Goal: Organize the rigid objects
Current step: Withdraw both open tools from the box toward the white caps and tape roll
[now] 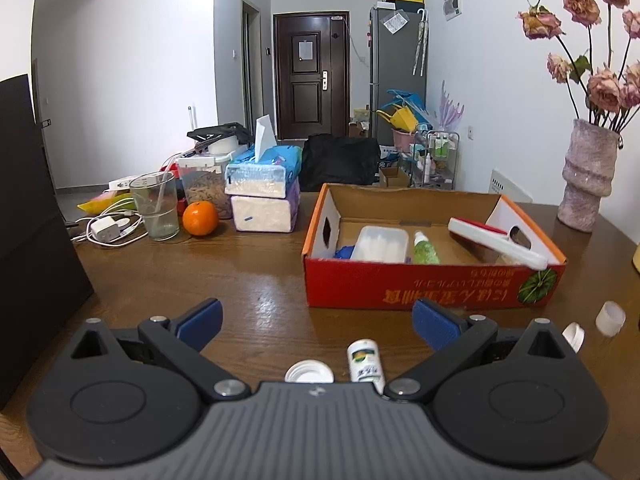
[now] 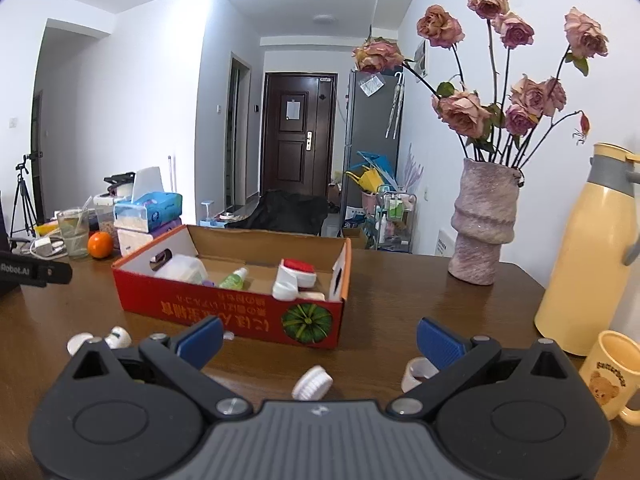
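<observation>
An open red cardboard box (image 1: 432, 286) (image 2: 240, 314) on the wooden table holds a clear plastic container (image 1: 380, 244), a small green bottle (image 1: 425, 248) (image 2: 235, 279) and a red-and-white brush (image 1: 496, 240) (image 2: 294, 276). My left gripper (image 1: 318, 326) is open, low over the table in front of the box. A small white bottle with a green label (image 1: 366, 364) and a white cap (image 1: 309, 372) lie just under it. My right gripper (image 2: 319, 342) is open too. A ribbed white cap (image 2: 313, 382) lies between its fingers, and a small white cup (image 2: 416, 372) lies by the right finger.
A pink vase of dried roses (image 2: 482, 232) (image 1: 588, 178), a yellow thermos (image 2: 588, 248) and a bear mug (image 2: 610, 374) stand at the right. A glass (image 1: 156, 208), an orange (image 1: 201, 218), tissue boxes (image 1: 264, 196) and a charger (image 1: 105, 229) sit at the far left.
</observation>
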A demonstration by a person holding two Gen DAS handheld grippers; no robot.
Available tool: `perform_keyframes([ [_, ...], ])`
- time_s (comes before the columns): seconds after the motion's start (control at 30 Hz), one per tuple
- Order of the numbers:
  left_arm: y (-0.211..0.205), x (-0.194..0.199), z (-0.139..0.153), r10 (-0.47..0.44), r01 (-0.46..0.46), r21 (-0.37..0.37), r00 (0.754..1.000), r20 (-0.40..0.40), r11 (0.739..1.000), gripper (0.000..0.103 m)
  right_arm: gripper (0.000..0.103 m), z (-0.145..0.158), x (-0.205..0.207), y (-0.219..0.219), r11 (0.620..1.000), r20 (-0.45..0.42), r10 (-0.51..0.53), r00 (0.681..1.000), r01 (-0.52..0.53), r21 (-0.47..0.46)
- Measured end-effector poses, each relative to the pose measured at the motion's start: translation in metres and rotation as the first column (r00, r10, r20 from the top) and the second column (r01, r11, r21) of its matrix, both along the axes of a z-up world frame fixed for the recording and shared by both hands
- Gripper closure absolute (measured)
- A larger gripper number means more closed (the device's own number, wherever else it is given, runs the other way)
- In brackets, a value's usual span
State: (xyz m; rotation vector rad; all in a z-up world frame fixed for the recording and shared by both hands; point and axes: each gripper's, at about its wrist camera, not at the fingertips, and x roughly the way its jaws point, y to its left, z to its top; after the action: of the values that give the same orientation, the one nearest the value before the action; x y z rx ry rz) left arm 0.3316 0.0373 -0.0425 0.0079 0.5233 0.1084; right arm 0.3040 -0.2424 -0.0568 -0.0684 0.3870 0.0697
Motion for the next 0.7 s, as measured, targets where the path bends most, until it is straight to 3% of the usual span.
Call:
perform_keyframes([
  [0.7, 0.032, -0.043, -0.050, 0.024, -0.027, -0.025, 0.994, -0.105, 0.999, 0.000, 0.000, -0.049, -0.042, -0.043, 0.999, -0.103, -0.028, 0.994, 0.032, 0.035],
])
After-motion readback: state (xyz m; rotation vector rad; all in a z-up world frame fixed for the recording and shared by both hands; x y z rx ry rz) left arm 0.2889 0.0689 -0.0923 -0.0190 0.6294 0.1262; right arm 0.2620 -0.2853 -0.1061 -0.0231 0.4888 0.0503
